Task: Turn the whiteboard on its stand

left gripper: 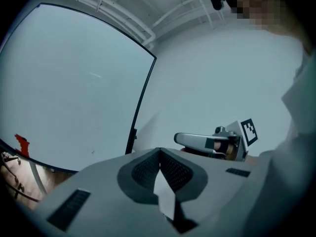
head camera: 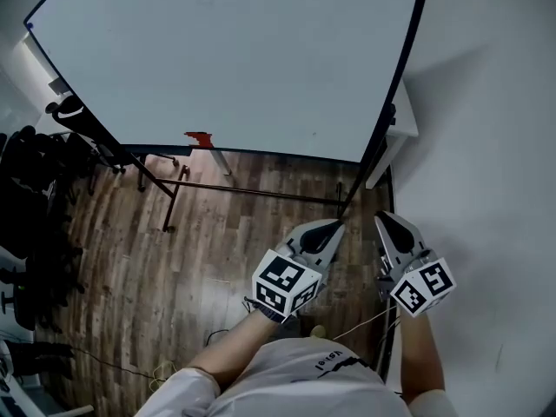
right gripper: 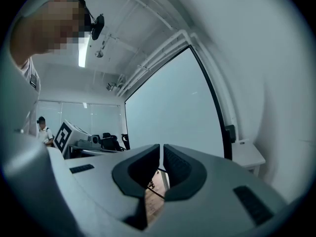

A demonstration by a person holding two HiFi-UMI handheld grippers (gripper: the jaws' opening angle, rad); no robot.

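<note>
Your whiteboard [head camera: 234,59] stands ahead, its right edge close to the wall [head camera: 495,146] and a small tabletop [head camera: 407,122]; chairs [head camera: 35,181] crowd the left. Your left hand-held gripper [head camera: 333,228] and right hand-held gripper [head camera: 383,219] are both pressed together, empty.

The whiteboard [head camera: 234,59] stands on its stand [head camera: 261,191] over the floor [head camera: 156,268], its right edge near the wall [head camera: 486,146]. A small table [head camera: 405,125] sits behind that edge, against the wall. Chairs [head camera: 35,189] crowd the left. A small item [head camera: 201,138], perhaps an eraser, sits at the board's lower edge. Before the board's right corner, the left gripper [head camera: 334,226] and right gripper [head camera: 382,219] lie side by side.
</note>
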